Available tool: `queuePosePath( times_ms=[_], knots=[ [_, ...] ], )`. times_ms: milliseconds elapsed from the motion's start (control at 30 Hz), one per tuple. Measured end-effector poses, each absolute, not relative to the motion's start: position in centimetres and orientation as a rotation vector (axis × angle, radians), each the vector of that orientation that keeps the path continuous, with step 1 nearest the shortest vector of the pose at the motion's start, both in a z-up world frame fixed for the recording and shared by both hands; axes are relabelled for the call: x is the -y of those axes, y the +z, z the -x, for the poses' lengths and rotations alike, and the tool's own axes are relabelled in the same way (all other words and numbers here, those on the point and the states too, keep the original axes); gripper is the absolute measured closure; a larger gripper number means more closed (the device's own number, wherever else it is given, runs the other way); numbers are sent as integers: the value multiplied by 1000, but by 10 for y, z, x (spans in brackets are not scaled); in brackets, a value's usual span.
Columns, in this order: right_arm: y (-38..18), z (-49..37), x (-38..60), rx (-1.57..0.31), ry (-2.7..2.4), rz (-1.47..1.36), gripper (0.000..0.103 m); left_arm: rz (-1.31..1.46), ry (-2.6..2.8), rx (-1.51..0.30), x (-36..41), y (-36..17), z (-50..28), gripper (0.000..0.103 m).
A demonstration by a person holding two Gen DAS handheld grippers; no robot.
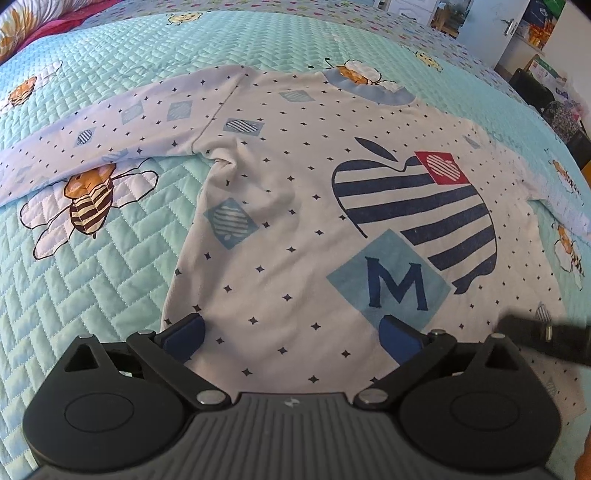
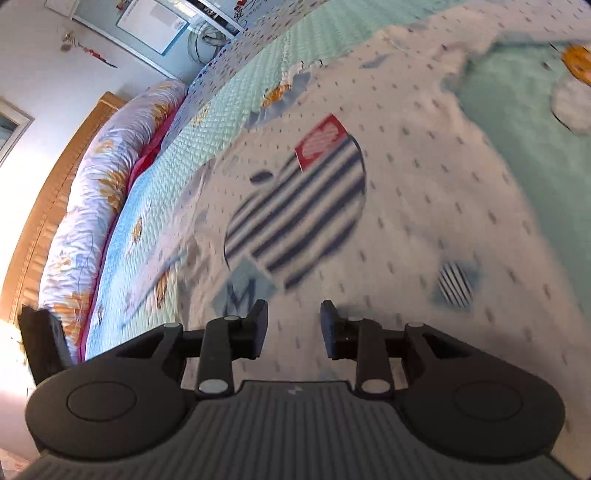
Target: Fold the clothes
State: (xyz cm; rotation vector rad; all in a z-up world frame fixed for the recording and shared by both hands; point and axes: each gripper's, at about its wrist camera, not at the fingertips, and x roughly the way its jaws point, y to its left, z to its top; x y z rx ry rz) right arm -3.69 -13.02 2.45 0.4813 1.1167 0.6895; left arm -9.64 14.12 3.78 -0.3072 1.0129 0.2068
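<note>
Left wrist: left gripper (image 1: 291, 334) nearest us, jaws wide apart, gripping nothing, over the hem of the shirt (image 1: 295, 206), which lies spread flat, front up, on the quilt (image 1: 110, 277). Right wrist (blurred): right gripper (image 2: 293, 328) partly open, empty, above the shirt (image 2: 406, 229). We judge any grab should pinch both layers at an edge. No containers visible.

Teal bee-print quilt (image 1: 110, 277) covers bed, floral bolster (image 2: 96, 206) by wood headboard (image 2: 55, 192), white door (image 1: 495, 33) far rt.
</note>
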Motion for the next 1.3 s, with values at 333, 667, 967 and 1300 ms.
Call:
queuePosePath(
  times_ms=[333,667,967,1300],
  knots=[
    [17,77,170,-1156,646,-549,70,251,203,-1008,-136,36,100,0],
    [33,109,194,-1141,590,-517,69,285,254,-1029,-134,52,127,4],
    [33,117,214,-1083,537,-529,56,261,184,-1083,-107,46,166,4],
    [34,121,219,-1066,532,-469,59,176,212,-1092,-99,36,170,0]
  ],
)
